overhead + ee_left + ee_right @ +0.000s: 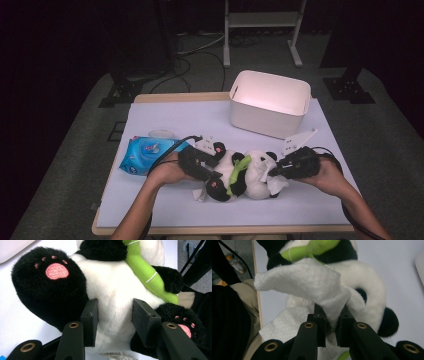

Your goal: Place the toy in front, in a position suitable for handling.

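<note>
A black-and-white panda plush with a green bamboo stalk lies on its back on the white table. My left gripper comes in from the left and is shut on the panda's lower body. In the left gripper view its pads press into the white belly between the two black feet. My right gripper is at the panda's head end, shut on a white wipe. In the right gripper view the wipe bunches up from the jaws and drapes against the panda's head.
A white open bin stands at the back right of the table. A blue pack of wet wipes lies to the left, behind my left hand. The table's front edge is close below the panda.
</note>
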The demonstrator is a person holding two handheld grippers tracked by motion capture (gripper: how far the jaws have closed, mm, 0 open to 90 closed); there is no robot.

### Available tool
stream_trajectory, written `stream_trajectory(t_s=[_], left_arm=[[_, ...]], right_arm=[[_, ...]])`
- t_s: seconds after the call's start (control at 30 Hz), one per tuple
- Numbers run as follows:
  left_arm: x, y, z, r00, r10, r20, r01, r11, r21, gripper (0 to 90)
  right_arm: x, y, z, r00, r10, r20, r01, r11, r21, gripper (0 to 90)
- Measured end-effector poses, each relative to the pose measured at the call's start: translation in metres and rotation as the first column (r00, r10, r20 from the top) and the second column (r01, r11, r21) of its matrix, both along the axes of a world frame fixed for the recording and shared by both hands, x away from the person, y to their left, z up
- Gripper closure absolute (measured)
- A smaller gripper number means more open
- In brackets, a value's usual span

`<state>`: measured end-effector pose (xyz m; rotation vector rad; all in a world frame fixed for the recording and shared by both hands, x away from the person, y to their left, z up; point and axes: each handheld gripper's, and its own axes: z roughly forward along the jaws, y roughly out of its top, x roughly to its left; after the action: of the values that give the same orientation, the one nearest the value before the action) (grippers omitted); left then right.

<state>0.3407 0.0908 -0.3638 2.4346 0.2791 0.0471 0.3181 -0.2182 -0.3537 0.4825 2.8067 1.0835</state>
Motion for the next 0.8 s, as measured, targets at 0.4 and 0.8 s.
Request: stream_trajectory(t_s=[0.4, 0.8], left_arm=[[0.0, -0.001, 0.0, 1.0, 0.001, -0.001, -0.001, 1.0, -0.001, 56.3], [0.003, 0.002, 0.0, 0.9999, 0.012, -0.006, -0.012, 0.9996, -0.025, 54.4]], right_arm=[[0.004, 0.043, 0.013, 0.9961, 0.083, 0.031, -0.082, 0.996, -0.042, 80.2], [0.01, 0.046, 0.007, 0.997, 0.076, 0.016, -0.075, 0.995, -0.071, 80.8]])
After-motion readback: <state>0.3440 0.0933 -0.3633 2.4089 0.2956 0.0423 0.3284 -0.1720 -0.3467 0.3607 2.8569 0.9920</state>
